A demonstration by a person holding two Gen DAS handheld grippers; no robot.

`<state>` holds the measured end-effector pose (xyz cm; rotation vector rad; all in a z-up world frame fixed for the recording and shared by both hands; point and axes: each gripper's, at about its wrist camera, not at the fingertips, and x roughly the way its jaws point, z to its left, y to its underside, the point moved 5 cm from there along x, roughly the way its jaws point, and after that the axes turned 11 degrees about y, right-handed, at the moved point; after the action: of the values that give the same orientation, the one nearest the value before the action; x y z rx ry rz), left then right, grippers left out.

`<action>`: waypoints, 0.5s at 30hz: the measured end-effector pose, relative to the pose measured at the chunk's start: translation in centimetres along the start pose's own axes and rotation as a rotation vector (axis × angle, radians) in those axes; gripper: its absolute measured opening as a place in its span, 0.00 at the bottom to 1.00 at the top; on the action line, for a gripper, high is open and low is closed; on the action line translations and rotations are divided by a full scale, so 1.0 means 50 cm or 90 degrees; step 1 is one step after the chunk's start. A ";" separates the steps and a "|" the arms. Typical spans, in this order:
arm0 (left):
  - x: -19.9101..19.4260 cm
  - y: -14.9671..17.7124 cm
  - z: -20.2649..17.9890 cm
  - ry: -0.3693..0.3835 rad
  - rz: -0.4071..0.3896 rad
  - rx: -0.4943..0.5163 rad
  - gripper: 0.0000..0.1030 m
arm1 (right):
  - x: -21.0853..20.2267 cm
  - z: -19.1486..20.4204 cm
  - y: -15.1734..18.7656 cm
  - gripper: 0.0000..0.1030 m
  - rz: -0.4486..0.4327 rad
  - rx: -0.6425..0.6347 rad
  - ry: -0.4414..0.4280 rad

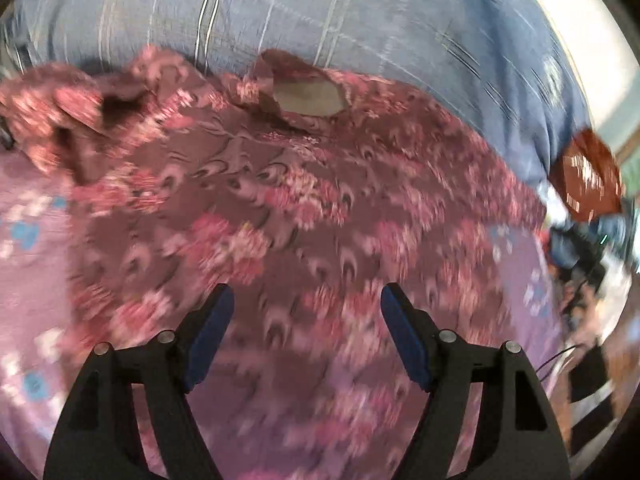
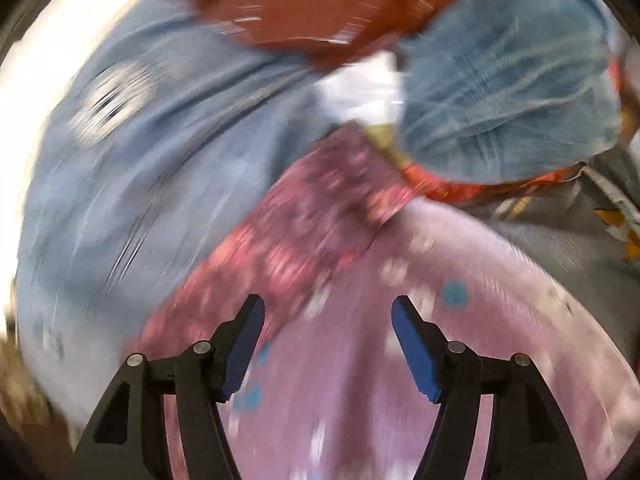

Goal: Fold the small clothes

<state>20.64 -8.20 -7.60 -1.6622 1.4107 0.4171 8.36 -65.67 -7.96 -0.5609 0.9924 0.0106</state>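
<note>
Maroon floral garment (image 1: 280,208) | below/ahead of left hand-held gripper (image 1: 306,304) | both spread, empty

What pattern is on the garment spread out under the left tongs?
The garment is maroon with pink floral and peacock-feather motifs, clearest in the left wrist view.

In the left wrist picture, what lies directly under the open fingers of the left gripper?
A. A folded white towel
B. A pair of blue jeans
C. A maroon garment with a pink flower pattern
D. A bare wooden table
C: the left gripper stands open with nothing between its jaws, over the maroon garment with a pink flower pattern, which is spread on a lilac sheet.
</note>
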 end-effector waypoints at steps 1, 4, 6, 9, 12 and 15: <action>0.007 -0.003 0.007 0.012 0.002 -0.013 0.73 | 0.023 -0.010 -0.018 0.67 0.001 0.027 0.004; 0.038 -0.026 0.005 0.025 0.005 -0.023 0.73 | 0.091 -0.028 -0.046 0.67 0.013 0.094 0.016; 0.048 -0.032 0.006 0.029 0.002 -0.018 0.73 | 0.125 -0.031 -0.055 0.67 0.016 0.117 0.014; 0.055 -0.038 0.009 0.038 -0.010 -0.011 0.73 | 0.152 -0.027 -0.065 0.66 -0.002 0.115 0.028; 0.062 -0.047 0.020 0.044 -0.015 -0.017 0.73 | 0.153 -0.023 -0.072 0.22 -0.031 0.117 -0.004; 0.064 -0.052 0.030 0.050 -0.018 -0.024 0.73 | 0.141 -0.012 -0.070 0.15 -0.044 0.114 -0.020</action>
<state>24.36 -9.09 -9.69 -1.7440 1.4424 0.3679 12.73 -70.63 -12.24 -0.4291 0.9325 -0.1287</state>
